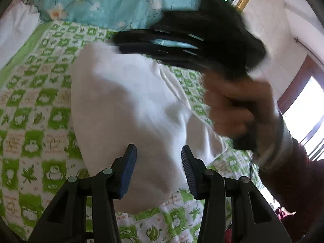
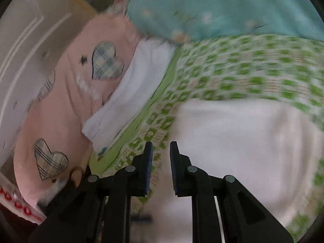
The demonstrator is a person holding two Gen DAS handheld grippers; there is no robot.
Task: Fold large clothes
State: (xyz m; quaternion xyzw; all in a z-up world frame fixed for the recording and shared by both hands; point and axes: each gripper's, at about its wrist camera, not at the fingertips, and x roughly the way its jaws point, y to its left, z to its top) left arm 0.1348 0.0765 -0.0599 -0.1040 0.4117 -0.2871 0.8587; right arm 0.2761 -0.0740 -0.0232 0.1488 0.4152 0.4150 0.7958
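A white garment (image 1: 131,105) lies in a folded bundle on the green-and-white checked bedsheet (image 1: 36,109). My left gripper (image 1: 158,158) is open and empty just above the garment's near end. My right gripper (image 1: 154,42), blurred by motion, is held by a hand (image 1: 239,105) above the garment's far right side. In the right wrist view the right gripper (image 2: 161,151) is open with a narrow gap and holds nothing. The white garment (image 2: 243,141) lies below and to its right, and the checked sheet (image 2: 243,70) spreads beyond.
A turquoise floral quilt (image 1: 113,0) lies across the far end of the bed. A white cloth (image 1: 18,30) sits at the far left. A pink pillow with plaid hearts (image 2: 66,93) and a white folded cloth (image 2: 129,93) lie left. A window (image 1: 307,109) is at the right.
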